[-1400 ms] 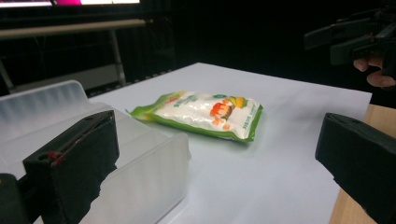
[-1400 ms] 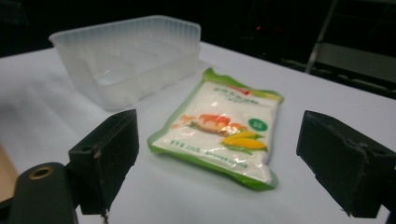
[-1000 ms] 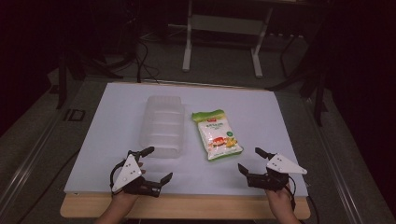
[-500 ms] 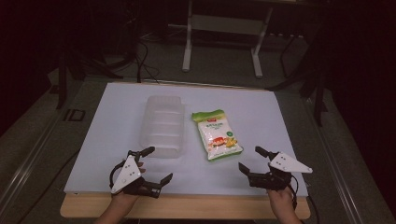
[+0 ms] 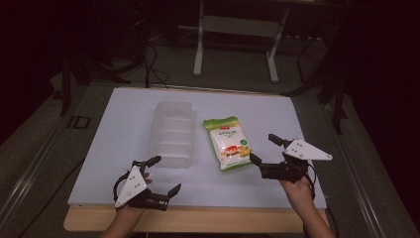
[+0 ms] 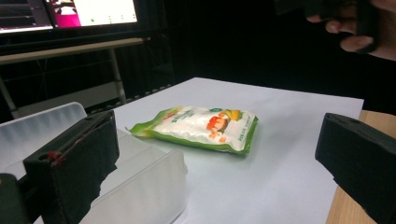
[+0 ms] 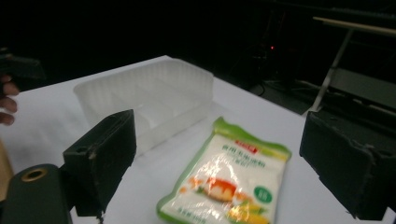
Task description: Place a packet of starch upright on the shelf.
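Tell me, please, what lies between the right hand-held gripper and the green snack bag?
Nothing: in the high view, bare white table cover separates the right hand-held gripper from the green snack bag.

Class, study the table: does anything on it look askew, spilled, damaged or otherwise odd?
Nothing stands out. The snack packet lies flat and sealed beside the clear plastic tray, apart from it and slightly angled. Nothing has spilled. The left gripper and right gripper are both open, holding nothing.
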### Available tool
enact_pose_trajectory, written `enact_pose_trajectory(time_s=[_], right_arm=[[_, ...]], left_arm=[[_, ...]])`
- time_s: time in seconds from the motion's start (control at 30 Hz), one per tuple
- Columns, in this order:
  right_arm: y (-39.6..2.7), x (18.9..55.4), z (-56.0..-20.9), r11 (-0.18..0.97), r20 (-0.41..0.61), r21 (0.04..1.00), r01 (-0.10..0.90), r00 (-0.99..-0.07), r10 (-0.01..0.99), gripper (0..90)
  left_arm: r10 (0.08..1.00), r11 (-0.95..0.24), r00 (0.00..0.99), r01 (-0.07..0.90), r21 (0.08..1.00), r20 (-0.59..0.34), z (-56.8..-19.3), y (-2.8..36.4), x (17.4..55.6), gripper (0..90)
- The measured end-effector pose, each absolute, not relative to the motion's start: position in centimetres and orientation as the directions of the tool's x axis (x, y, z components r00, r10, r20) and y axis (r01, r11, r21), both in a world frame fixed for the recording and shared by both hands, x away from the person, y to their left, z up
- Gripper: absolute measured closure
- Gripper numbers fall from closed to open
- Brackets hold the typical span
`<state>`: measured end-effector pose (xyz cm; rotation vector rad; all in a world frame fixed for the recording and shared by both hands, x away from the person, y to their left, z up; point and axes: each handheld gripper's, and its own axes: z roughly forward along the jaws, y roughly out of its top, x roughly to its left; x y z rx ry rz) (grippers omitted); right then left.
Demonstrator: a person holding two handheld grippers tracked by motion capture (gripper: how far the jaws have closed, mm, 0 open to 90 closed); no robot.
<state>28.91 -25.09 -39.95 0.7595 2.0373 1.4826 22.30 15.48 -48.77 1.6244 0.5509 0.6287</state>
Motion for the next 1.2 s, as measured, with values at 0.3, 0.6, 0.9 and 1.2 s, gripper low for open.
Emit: enact_pose_trajectory(time_s=[0.3, 0.6, 0.9, 1.2], right_arm=[[-24.4, 31.3, -38.6, 0.218, -0.064, 0.968, 0.127, -0.710, 0.701, 10.7], [-23.7, 34.4, -37.4, 0.224, -0.078, 0.968, 0.112, -0.715, 0.695, 10.8], [-22.7, 37.9, -38.1, 0.285, -0.083, 0.945, 0.161, -0.726, 0.683, 11.0], [-22.0, 41.0, -39.5, 0.295, -0.057, 0.930, 0.218, -0.708, 0.704, 12.9]], left_arm=[[0.659, -0.129, 0.747, 0.003, 0.992, 0.084, -48.8, 15.5, 22.3, 0.0], [0.654, -0.137, 0.751, 0.005, 0.991, 0.087, -48.8, 15.5, 22.3, 0.0], [0.649, -0.138, 0.756, 0.007, 0.990, 0.085, -48.9, 15.4, 22.3, 0.0], [0.648, -0.138, 0.757, 0.003, 0.990, 0.088, -48.9, 15.4, 22.3, 0.0]])
